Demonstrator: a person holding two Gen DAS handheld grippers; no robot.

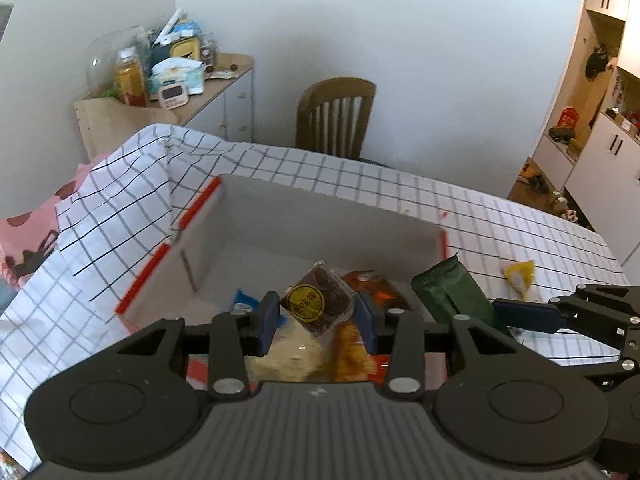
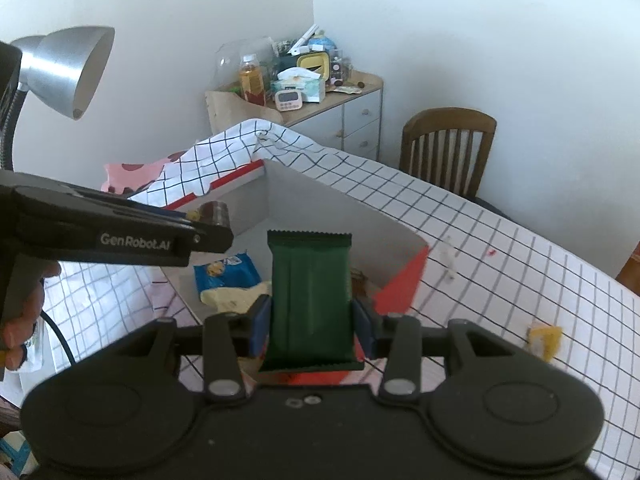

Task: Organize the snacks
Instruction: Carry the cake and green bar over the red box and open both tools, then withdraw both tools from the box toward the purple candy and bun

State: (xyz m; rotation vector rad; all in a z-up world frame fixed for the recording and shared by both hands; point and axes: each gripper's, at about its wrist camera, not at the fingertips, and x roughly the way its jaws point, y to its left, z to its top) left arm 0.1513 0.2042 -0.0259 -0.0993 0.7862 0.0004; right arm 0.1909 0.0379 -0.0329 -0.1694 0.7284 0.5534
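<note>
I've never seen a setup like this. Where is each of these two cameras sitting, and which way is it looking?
Left wrist view: sits on the left tongs, looking forward and down past a brown snack pack they grip into the white box; the right tongs show at its right edge.
Right wrist view: sits on the right tongs, which grip a green packet; the left tongs' body and a hand show at left.
Shared: box, green packet, checked tablecloth, wooden chair, yellow wrapper.
</note>
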